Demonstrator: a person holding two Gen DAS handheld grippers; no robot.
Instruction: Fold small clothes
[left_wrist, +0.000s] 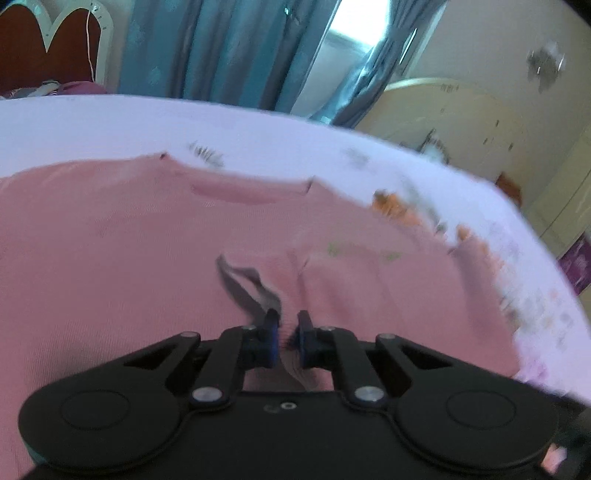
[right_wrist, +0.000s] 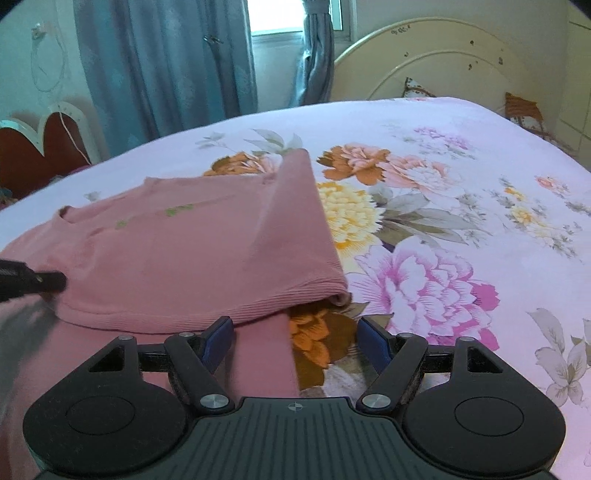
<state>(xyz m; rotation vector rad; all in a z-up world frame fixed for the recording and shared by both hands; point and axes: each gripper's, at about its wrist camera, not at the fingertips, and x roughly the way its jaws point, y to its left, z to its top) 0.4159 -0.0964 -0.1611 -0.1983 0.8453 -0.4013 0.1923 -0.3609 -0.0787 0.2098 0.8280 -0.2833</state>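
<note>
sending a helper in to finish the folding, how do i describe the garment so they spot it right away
Go to the bed with the pale pink floral sheet and the cream arched headboard. On its side nearer the blue curtains lies the pink knit top, one side folded over. It is the only plain, ribbed-hem fabric there, with small green markings.

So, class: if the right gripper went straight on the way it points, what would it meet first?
Probably the ribbed hem of the pink garment, just ahead of the open right gripper, with the floral bedsheet beneath; depth is unclear.
</note>
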